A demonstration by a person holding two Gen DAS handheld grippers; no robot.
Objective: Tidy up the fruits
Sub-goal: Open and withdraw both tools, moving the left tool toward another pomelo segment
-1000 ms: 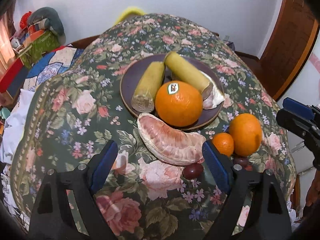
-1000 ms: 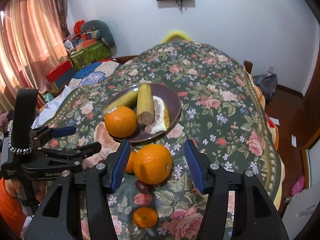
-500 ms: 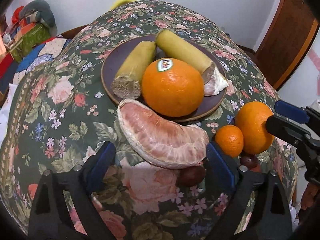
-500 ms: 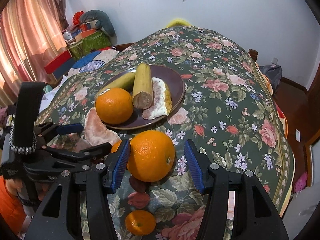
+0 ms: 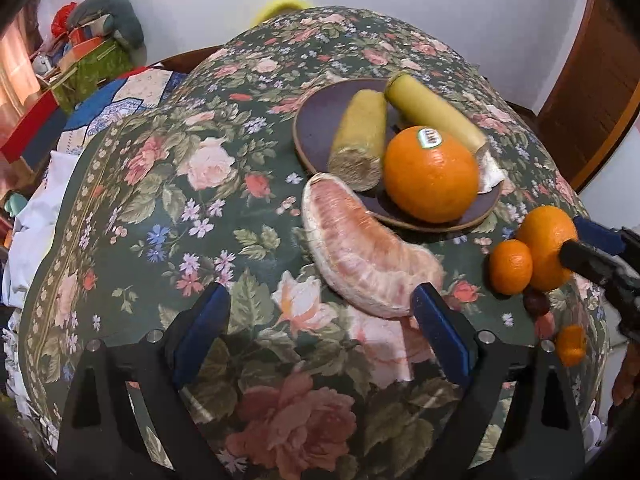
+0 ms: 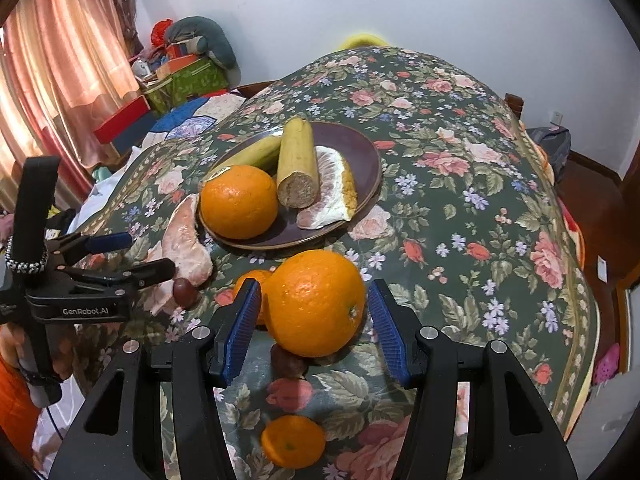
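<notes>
My left gripper (image 5: 320, 320) stands open over the floral tablecloth. A peeled pink pomelo segment (image 5: 360, 252) lies ahead and to its right, with its near end beside the right pad. In the right wrist view my right gripper (image 6: 316, 324) is open around a large orange (image 6: 316, 300) that rests on the cloth; the blue pads sit close to both of its sides. Beyond it, a dark plate (image 6: 356, 148) holds a stickered orange (image 6: 238, 202), two banana pieces (image 6: 298, 164) and another pomelo segment (image 6: 332, 196). My left gripper (image 6: 148, 254) shows at the left by the loose pomelo segment (image 6: 186, 240).
A small mandarin (image 6: 252, 280) sits behind the right gripper's left pad and another mandarin (image 6: 292, 440) lies near the table's front edge. Two dark brown round fruits (image 6: 184, 292) (image 6: 288, 360) lie on the cloth. Boxes and bedding (image 6: 180, 76) are piled beyond the table at the left.
My left gripper opened a little and shifted left, so the pomelo segment now lies by its right pad. My right gripper closed in on the large orange, which now fills the gap.
</notes>
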